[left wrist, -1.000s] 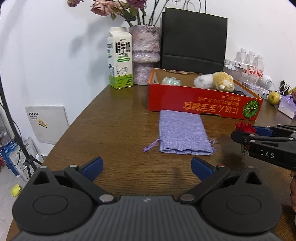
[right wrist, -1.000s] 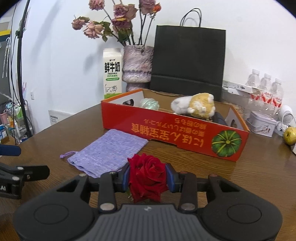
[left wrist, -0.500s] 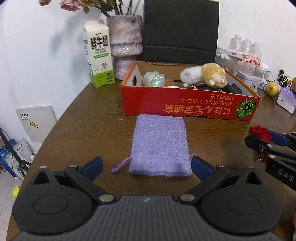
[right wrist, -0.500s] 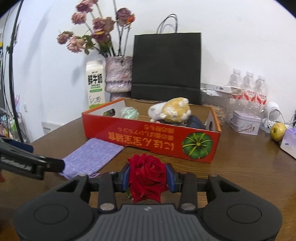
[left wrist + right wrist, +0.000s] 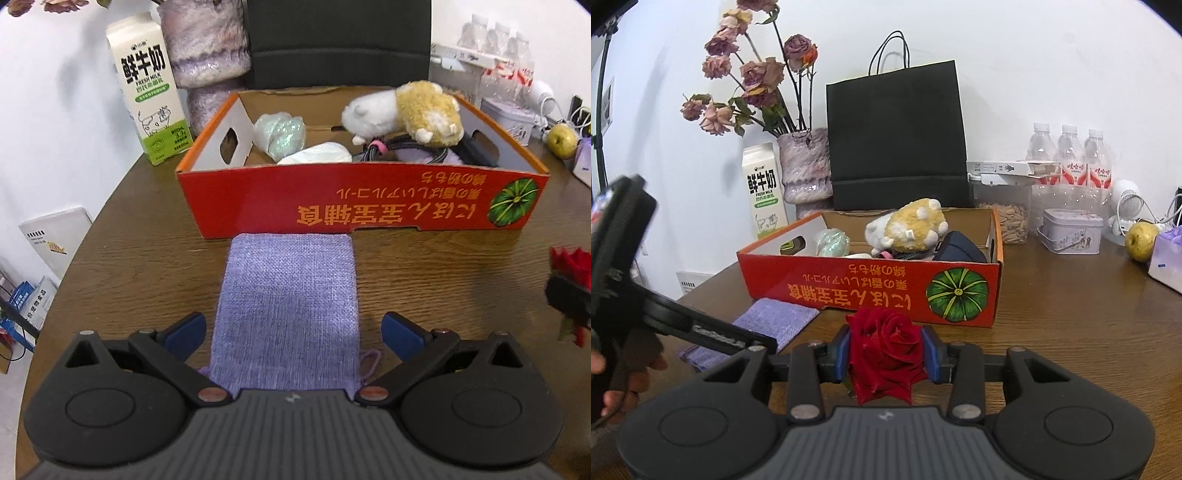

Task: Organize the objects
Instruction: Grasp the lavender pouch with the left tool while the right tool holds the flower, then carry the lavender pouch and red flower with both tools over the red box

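A flat purple drawstring pouch [image 5: 288, 314] lies on the wooden table, its far end against the front wall of a red cardboard box [image 5: 362, 210]. My left gripper [image 5: 291, 334] hovers open over the pouch's near end, one blue pad on each side of it. My right gripper [image 5: 885, 354] is shut on a red rose [image 5: 882, 350], held above the table in front of the box [image 5: 871, 291]. The rose [image 5: 570, 266] shows blurred at the right edge of the left wrist view. The left gripper's arm [image 5: 713, 332] crosses over the pouch [image 5: 768, 325] in the right wrist view.
The box holds a plush hamster [image 5: 406, 110], a pale green glittery object [image 5: 280, 134], a white item, cables and a dark pouch [image 5: 960, 249]. Behind stand a milk carton [image 5: 147, 92], a vase [image 5: 805, 166] of dried flowers, a black paper bag [image 5: 897, 136], bottles, a tin [image 5: 1071, 230] and a pear [image 5: 1141, 242].
My left gripper has moved forward and right until it straddles the pouch's near end, and it looks more steeply down. My right gripper has drifted right with the rose still clamped.
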### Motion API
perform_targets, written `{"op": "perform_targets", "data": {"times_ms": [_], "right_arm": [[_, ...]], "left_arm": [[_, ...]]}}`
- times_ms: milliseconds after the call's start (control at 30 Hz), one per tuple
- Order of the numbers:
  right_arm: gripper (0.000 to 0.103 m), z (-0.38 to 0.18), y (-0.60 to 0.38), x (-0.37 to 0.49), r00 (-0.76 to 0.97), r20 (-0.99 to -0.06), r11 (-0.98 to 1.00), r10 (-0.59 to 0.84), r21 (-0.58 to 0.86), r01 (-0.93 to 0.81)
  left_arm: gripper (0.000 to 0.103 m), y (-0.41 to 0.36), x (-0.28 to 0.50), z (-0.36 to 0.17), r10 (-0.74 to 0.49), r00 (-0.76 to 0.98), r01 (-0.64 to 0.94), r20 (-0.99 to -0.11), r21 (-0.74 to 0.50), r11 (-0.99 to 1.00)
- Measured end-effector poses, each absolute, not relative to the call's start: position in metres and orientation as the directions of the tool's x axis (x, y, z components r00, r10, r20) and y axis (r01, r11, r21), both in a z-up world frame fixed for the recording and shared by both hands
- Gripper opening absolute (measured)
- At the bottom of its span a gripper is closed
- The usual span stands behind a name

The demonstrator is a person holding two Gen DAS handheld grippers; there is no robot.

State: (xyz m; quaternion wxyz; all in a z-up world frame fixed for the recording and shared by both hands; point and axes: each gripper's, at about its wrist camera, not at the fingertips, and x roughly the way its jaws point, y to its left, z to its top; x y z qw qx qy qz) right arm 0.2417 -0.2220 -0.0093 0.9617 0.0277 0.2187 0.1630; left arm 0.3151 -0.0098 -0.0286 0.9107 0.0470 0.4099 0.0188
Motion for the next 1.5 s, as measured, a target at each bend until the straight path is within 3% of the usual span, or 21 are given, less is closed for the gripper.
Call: {"op": "perform_targets", "data": {"times_ms": [67, 233, 467, 700, 767, 833, 867, 933, 1000, 1500], "right_arm": [[0.038, -0.009, -0.223, 0.242, 0.849, -0.412, 0.944, 0.331, 0.132, -0.303], [0.038, -0.011, -0.225, 0.246, 0.840, -0.423, 0.940, 0.340, 0.141, -0.310], [0.038, -0.012, -0.224, 0.248, 0.833, -0.431, 0.938, 0.347, 0.143, -0.316], [0.038, -0.013, -0.223, 0.248, 0.835, -0.434, 0.940, 0.339, 0.136, -0.312], [0.038, -0.014, -0.222, 0.248, 0.835, -0.435, 0.941, 0.336, 0.133, -0.310], [0.038, -0.014, -0.222, 0.248, 0.835, -0.435, 0.941, 0.336, 0.133, -0.310], [0.038, -0.014, -0.222, 0.247, 0.836, -0.434, 0.941, 0.337, 0.133, -0.311], [0.038, -0.014, -0.222, 0.247, 0.836, -0.434, 0.941, 0.337, 0.132, -0.311], [0.038, -0.014, -0.222, 0.247, 0.836, -0.433, 0.941, 0.338, 0.132, -0.311], [0.038, -0.007, -0.220, 0.238, 0.851, -0.396, 0.938, 0.346, 0.122, -0.325]], "left_arm": [[0.103, -0.009, 0.321, -0.037, 0.086, 0.648, -0.001, -0.756, 0.112, 0.994], [0.103, 0.007, 0.326, -0.046, 0.033, 0.658, -0.038, -0.752, 0.010, 0.999], [0.103, 0.009, 0.326, -0.046, 0.029, 0.669, -0.031, -0.742, 0.011, 0.999], [0.102, 0.004, 0.308, -0.052, 0.041, 0.738, -0.048, -0.673, 0.008, 0.999], [0.088, 0.002, 0.304, -0.050, 0.048, 0.747, -0.055, -0.663, 0.010, 0.998], [0.062, -0.002, 0.299, -0.046, 0.047, 0.757, -0.049, -0.652, 0.015, 0.999], [0.056, -0.005, 0.296, -0.046, 0.048, 0.765, -0.044, -0.643, 0.022, 0.999], [0.032, -0.012, 0.289, -0.045, 0.048, 0.780, -0.026, -0.624, 0.045, 0.999], [0.020, -0.019, 0.284, -0.045, 0.044, 0.787, -0.008, -0.616, 0.062, 0.998], [0.016, -0.022, 0.225, -0.030, 0.024, 0.840, -0.023, -0.542, 0.009, 1.000]]}}
